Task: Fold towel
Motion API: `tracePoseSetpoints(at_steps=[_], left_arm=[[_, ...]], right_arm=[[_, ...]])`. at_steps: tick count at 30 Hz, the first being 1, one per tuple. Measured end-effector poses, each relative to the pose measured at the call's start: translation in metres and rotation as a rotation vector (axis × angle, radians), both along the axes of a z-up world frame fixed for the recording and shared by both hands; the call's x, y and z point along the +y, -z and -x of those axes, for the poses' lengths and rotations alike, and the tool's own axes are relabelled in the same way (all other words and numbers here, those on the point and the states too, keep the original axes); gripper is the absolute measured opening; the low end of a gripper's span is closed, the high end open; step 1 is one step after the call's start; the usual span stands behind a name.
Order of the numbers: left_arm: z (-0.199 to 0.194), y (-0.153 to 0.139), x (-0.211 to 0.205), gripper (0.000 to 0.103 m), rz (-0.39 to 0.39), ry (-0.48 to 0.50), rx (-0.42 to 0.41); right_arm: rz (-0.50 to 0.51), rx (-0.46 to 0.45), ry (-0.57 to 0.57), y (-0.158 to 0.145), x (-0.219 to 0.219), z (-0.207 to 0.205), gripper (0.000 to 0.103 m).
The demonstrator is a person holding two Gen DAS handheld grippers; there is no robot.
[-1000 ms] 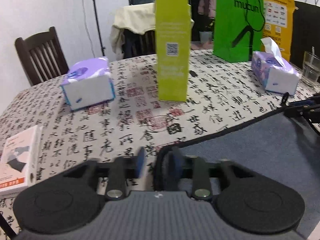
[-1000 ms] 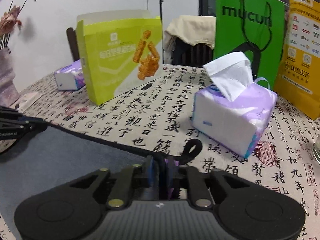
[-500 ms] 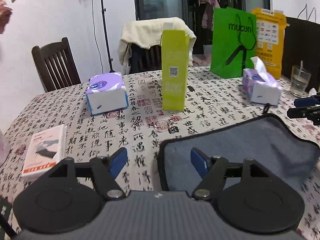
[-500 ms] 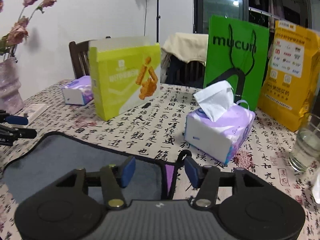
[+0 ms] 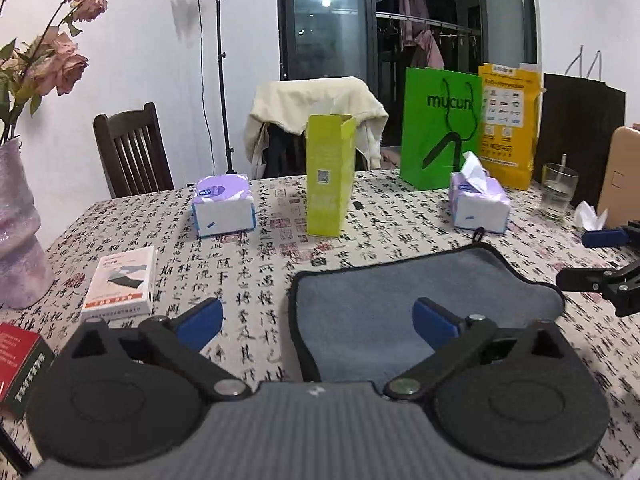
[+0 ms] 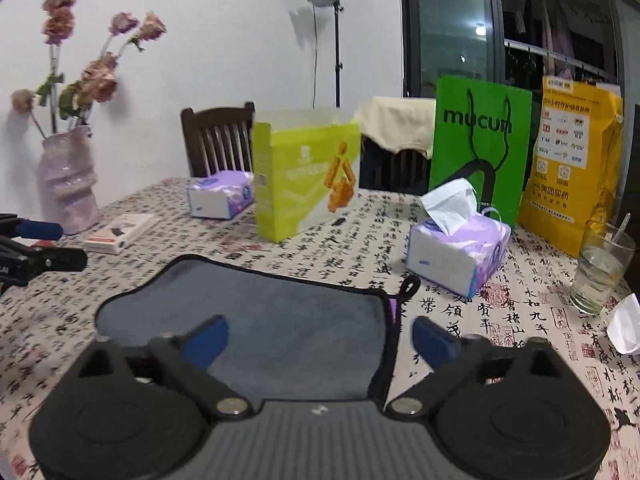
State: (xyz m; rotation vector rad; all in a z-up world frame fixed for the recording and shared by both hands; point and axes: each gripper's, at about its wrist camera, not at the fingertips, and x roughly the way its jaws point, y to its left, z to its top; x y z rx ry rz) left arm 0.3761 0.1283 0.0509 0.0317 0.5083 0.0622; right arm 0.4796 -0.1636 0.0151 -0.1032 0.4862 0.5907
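towel [image 5: 404,316]: grey, black-edged, lying on the worktop [image 5: 260,272] in a folded, slightly rumpled slab; a small black hanging loop [image 5: 478,234] sticks out at its far corner, near the opened tissue pack.
left gripper [image 5: 316,322]: above the towel's left edge, fingers [image 5: 199,322] spread wide, holding nothing (one blue pad over the patterned cloth, the other over the towel).
right gripper [image 6: 318,338]: above the towel's right edge, fingers [image 6: 434,340] spread wide, empty; a purple tag [image 6: 394,307] shows at the towel's border between them.
worktop covering: pale cloth printed with black calligraphy and red seals.
opened tissue pack [image 6: 460,248]: purple and white, a tissue pulled up, just beyond the towel's far right corner.
second tissue pack [image 5: 222,208]: purple and white, far left of the towel, well apart from it.
lime snack box [image 6: 306,178]: upright, open at the top, between the two tissue packs.
green bag [image 6: 478,148]: upright behind the opened tissue pack, lettered "mucun".
yellow bag [image 6: 572,164]: beside the green bag.
glass [image 6: 602,266]: holds clear liquid and a spoon, at the right edge.
white carton [image 5: 120,284]: flat, left of the towel.
vase [image 6: 68,182]: pinkish, with dried roses, far left.
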Motion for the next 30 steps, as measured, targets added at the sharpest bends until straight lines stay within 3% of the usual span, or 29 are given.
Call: tracePoseSetpoints(at_steps=[13,30], left_arm=[[0.057,0.002,-0.021,0.103,-0.036,-0.017,-0.041],[0.139,0.001,-0.050,0.103,-0.038,-0.007,-0.106]], right_arm=[[0.013,-0.077,0.012,-0.014,-0.007,0.060,0.103],[-0.032,-0.113,0.022,-0.020,-0.030,0.136,0.103]])
